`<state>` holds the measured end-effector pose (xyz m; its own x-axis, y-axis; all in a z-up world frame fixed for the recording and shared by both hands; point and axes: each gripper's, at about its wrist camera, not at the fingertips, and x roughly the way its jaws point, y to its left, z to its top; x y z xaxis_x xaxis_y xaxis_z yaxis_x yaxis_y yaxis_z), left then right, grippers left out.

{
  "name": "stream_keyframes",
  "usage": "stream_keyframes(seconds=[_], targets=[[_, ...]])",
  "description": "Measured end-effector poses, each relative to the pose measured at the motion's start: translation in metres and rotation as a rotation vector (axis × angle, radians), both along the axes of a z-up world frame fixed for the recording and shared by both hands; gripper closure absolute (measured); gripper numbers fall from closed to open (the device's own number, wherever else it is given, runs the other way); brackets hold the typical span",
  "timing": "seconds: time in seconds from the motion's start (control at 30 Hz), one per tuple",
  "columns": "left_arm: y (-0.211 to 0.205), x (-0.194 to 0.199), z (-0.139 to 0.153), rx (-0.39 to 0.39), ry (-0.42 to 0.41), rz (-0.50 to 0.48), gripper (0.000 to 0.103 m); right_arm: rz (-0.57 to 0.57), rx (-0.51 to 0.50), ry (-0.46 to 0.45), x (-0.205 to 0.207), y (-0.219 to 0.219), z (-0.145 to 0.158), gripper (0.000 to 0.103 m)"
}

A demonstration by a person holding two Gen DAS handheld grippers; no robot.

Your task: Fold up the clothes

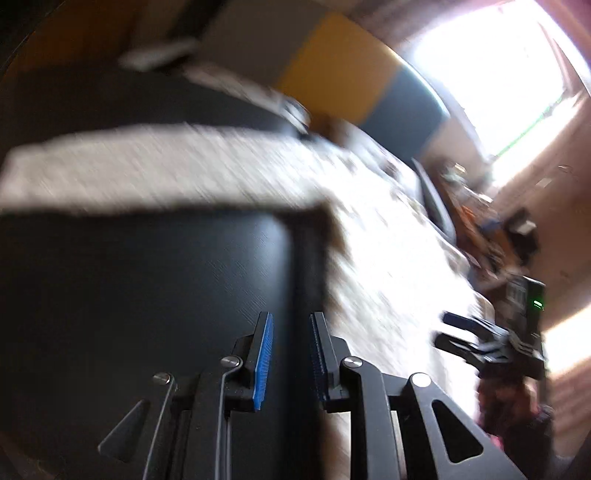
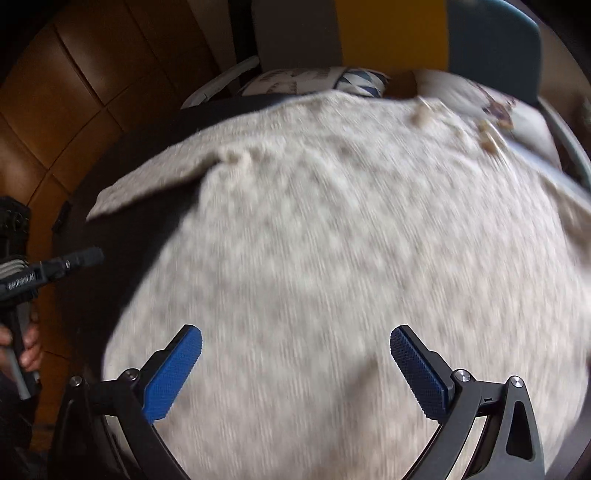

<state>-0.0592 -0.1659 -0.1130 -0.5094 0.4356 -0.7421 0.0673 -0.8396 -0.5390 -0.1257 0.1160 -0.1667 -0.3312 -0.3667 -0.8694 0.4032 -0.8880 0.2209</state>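
Observation:
A cream knitted sweater (image 2: 332,240) lies spread on a dark table (image 2: 110,240), one sleeve (image 2: 147,184) reaching out to the left. My right gripper (image 2: 295,336) hovers over the sweater's near part, wide open with nothing between its blue pads. In the blurred left wrist view the sweater (image 1: 369,221) runs along the right and its sleeve (image 1: 147,173) crosses the back. My left gripper (image 1: 291,350) is over bare table (image 1: 147,295) by the sweater's edge, its pads a narrow gap apart and holding nothing. The right gripper (image 1: 454,328) shows at the right, the left gripper (image 2: 88,256) at the left edge.
Patterned cushions (image 2: 314,79) lie past the sweater, in front of a grey, yellow and teal panel (image 2: 388,29). Brown tiled floor (image 2: 74,74) lies to the left. A hand (image 2: 29,343) holds the left gripper's handle. A bright window (image 1: 498,74) and cluttered things (image 1: 480,221) are at the right.

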Motion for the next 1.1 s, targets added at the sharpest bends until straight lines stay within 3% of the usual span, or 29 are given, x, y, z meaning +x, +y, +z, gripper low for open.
stream_keyframes(seconds=[0.1,0.33,0.37,0.4,0.43,0.6,0.67,0.8,0.87,1.0,1.1], targets=[[0.022,0.023,-0.011,0.011,-0.052,-0.03,0.078,-0.037,-0.009,-0.011,0.02,0.023,-0.009,0.0],[0.047,0.039,-0.024,0.031,-0.077,-0.034,0.069,-0.114,-0.046,-0.005,0.034,0.059,-0.015,0.0],[0.053,0.042,-0.022,0.008,-0.067,-0.033,0.07,-0.12,-0.031,-0.004,0.034,0.06,-0.017,0.0],[0.06,0.035,-0.02,-0.008,-0.065,-0.046,0.088,-0.126,-0.017,-0.002,0.034,0.06,-0.018,0.0],[0.067,0.035,-0.017,-0.024,-0.063,-0.061,0.095,-0.129,-0.004,0.002,0.037,0.064,-0.019,0.0],[0.086,0.058,-0.011,-0.11,-0.101,-0.101,0.096,-0.145,0.06,0.021,0.048,0.081,-0.024,0.0],[0.089,0.063,-0.02,-0.124,-0.108,-0.098,0.096,-0.151,0.086,0.029,0.053,0.088,-0.026,0.0],[0.09,0.055,-0.012,-0.121,-0.162,-0.078,0.091,-0.166,0.115,0.045,0.055,0.092,-0.028,0.0],[0.096,0.052,0.003,-0.177,-0.131,-0.059,0.091,-0.173,0.105,0.055,0.054,0.092,-0.028,0.0],[0.119,0.036,0.036,-0.115,0.01,-0.082,0.086,-0.183,0.012,0.071,0.055,0.102,-0.013,0.0],[0.145,0.019,0.034,-0.155,0.022,-0.136,0.086,-0.22,-0.008,0.073,0.055,0.115,-0.011,0.0]])
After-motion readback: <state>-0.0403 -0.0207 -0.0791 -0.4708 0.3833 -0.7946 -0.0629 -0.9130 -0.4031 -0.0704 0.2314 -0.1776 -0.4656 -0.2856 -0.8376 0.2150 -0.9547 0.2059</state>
